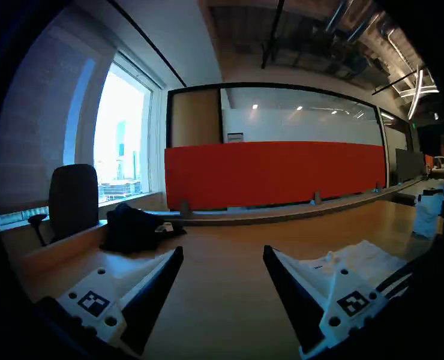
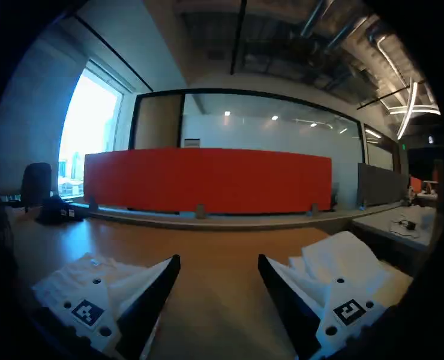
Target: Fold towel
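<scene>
You held the left gripper (image 1: 222, 249) low over the table (image 1: 234, 300), with its two fingers spread wide apart and nothing held between them; bare wood showed in the gap. In the left gripper view the towel (image 1: 366, 257), white and rumpled, lay on the table near you on the right, partly hidden behind the right finger. Farther away on the left a black bag (image 1: 132, 228) rested on the table, and a dark chair (image 1: 73, 201) stood behind it beside the bright window (image 1: 120, 150). A red screen (image 1: 270, 174) ran along the far edge of the table. You held the right gripper (image 2: 218, 257) also low over the table (image 2: 216, 306), its fingers equally wide apart and gripping nothing. In the right gripper view the towel (image 2: 96, 267) lay near on the left, behind the left finger, and a pile of white cloths (image 2: 342, 252) sat near on the right, behind the right finger. I could not tell whether either finger touched the cloth. The bag (image 2: 57, 211) was far on the left there.
</scene>
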Motion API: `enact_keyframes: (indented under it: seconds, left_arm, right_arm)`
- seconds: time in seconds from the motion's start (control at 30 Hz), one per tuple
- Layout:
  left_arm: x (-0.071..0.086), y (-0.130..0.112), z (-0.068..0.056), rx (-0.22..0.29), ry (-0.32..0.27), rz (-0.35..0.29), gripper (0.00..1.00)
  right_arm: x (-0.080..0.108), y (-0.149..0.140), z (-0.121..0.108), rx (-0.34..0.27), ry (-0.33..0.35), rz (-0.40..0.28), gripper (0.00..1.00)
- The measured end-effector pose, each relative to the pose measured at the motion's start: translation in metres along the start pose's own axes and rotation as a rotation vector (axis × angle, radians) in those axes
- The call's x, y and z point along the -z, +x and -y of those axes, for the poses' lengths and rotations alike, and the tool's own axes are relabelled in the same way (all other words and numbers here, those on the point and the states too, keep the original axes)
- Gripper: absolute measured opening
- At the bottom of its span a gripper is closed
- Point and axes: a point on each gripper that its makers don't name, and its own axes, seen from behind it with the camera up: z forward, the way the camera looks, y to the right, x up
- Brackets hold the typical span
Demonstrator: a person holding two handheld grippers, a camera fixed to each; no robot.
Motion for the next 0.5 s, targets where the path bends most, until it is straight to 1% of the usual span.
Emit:
enact_keyframes:
  seconds: [0.1, 0.2, 0.27, 0.4, 0.5]
  left_arm:
    - [0.001, 0.017, -0.005, 0.003, -0.008, 0.006, 0.99]
    - [0.002, 0.041, -0.008, 0.005, -0.011, 0.010, 0.99]
    - [0.003, 0.060, -0.009, 0.001, -0.012, 0.006, 0.99]
    - [0.005, 0.091, -0.018, -0.013, -0.035, 0.014, 0.99]
    - [0.005, 0.110, -0.022, -0.025, -0.045, 0.026, 0.99]
  right_arm:
    - [0.003, 0.020, 0.003, -0.005, 0.002, -0.001, 1.00]
    - [0.005, 0.046, 0.004, -0.008, 0.005, -0.003, 1.00]
    - [0.006, 0.064, 0.004, -0.005, 0.006, -0.006, 1.00]
    - [0.010, 0.095, 0.001, -0.004, -0.004, -0.010, 1.00]
    - [0.011, 0.113, -0.003, -0.014, -0.012, -0.006, 1.00]
